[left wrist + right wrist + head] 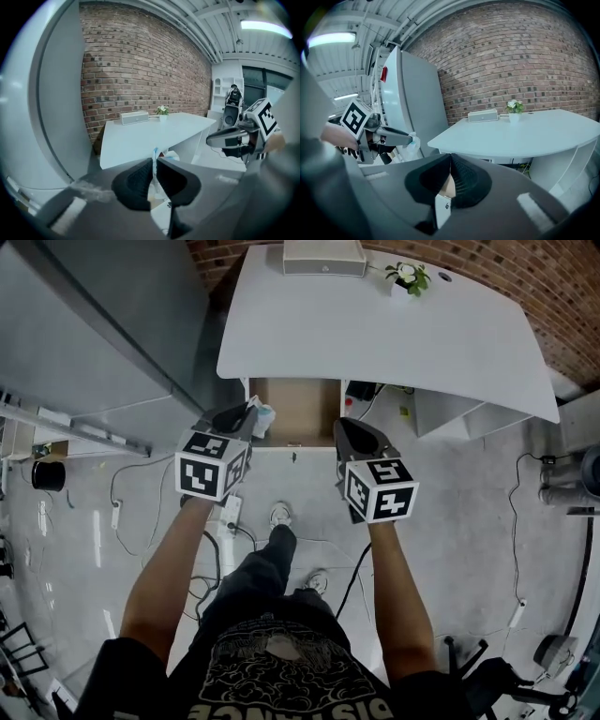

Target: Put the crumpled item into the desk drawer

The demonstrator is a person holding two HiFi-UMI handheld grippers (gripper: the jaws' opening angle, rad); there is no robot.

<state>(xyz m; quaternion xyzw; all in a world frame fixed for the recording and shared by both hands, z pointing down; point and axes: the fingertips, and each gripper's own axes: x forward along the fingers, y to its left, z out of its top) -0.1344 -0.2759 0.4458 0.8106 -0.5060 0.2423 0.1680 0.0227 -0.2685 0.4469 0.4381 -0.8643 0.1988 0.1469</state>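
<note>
The crumpled item (263, 417), a white and pale blue wad, is pinched in my left gripper (249, 412), which is shut on it just above the left part of the open desk drawer (298, 407). In the left gripper view the item (154, 160) sticks up as a thin strip between the closed jaws of my left gripper (154, 171). My right gripper (343, 427) hovers at the drawer's right front corner, shut with nothing in it. The right gripper view shows its jaws (450, 160) touching, the drawer front (442, 207) below them, and the item (412, 140) at the left.
The white desk (394, 343) carries a grey box (323, 257) and a small potted plant (409, 277) by the brick wall. A tall grey cabinet (84, 324) stands at the left. Cables (217, 549) run over the floor by the person's feet.
</note>
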